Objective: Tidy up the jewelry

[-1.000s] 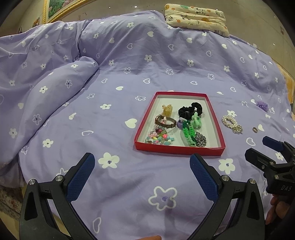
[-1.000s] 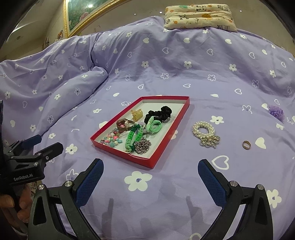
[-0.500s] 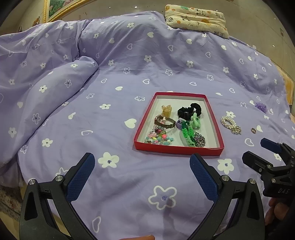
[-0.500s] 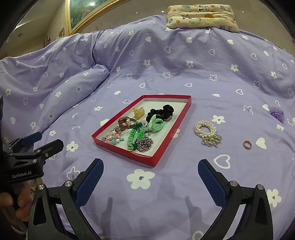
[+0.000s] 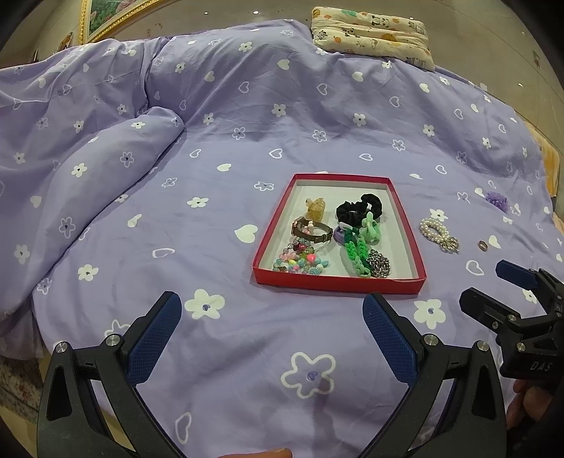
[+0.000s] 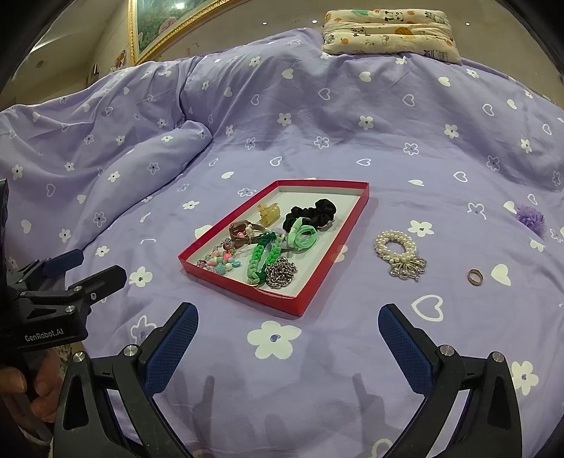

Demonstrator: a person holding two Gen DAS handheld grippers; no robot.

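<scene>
A red tray point(image 5: 338, 286) point(image 6: 243, 289) lies on the purple bed cover and holds a black scrunchie point(image 6: 312, 211), green braided bands point(image 6: 268, 252), a silver chain point(image 6: 280, 276), a bead bracelet point(image 6: 220, 262) and a yellow clip point(image 6: 269, 213). A pearl bracelet point(image 6: 398, 250) point(image 5: 439, 234), a small ring point(image 6: 474, 277) point(image 5: 482, 245) and a purple hair tie point(image 6: 530, 216) lie on the cover right of the tray. My left gripper point(image 5: 271, 327) and my right gripper point(image 6: 287, 331) are open and empty, both hovering short of the tray's near side.
A patterned pillow point(image 6: 387, 31) lies at the bed's far end. A bunched fold of duvet point(image 5: 88, 169) rises to the left. A framed picture point(image 6: 162, 24) hangs on the wall behind. The bed's edge drops off at the lower left.
Both grippers have drifted slightly back from the tray, so tray and jewelry look a little farther away. Nothing on the bed has moved.
</scene>
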